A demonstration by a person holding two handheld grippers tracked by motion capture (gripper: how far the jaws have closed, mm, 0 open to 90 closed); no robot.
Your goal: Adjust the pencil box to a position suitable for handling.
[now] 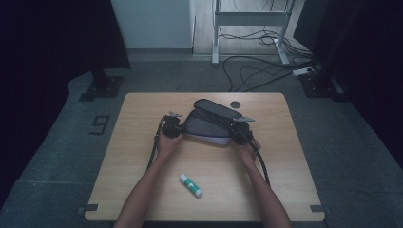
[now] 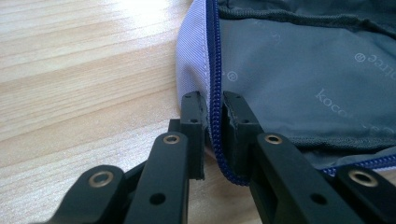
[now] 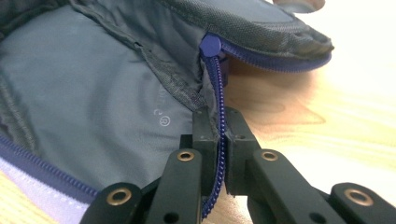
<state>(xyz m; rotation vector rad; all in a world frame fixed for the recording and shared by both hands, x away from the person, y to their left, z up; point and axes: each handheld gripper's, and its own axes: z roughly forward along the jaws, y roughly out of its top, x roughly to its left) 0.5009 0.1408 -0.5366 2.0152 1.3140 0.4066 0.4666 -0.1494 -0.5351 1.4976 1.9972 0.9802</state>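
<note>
Lying in the middle of the wooden table (image 1: 142,190) is a soft pouch (image 1: 209,124). It is dark grey outside, pale purple along its edge, and grey inside. Its flap is folded up and back, so the pouch is open. A blue zipper (image 2: 215,56) runs all around its rim.

The left gripper (image 1: 172,127) is at the left end of the pouch. In the left gripper view its two black jaws are close together, and the blue zipper edge sits right between the fingertips (image 2: 194,112). The jaws pinch that edge of the pouch. A small gap is there, but the zipper fills it.

The right gripper (image 1: 240,128) is at the right end of the pouch. In the right gripper view its jaws are squeezed tight on the zipper (image 3: 219,116), which runs up from between the jaws to a round blue end piece (image 3: 210,45). The grey lining (image 3: 93,93) of the pouch spreads out to the left of it, with small printed marks on it.

So each gripper holds one end of the pouch by its zipper edge, and the pouch stretches between them. Both hands (image 1: 166,145) rest low by the table, and black cables (image 1: 154,147) trail back from the grippers along the arms.

A white glue stick (image 1: 190,185) with a green label lies on the table nearer to the person, well apart from the pouch. It lies flat and tilted. A small dark round spot (image 1: 235,104) sits on the table just behind the pouch.
</note>
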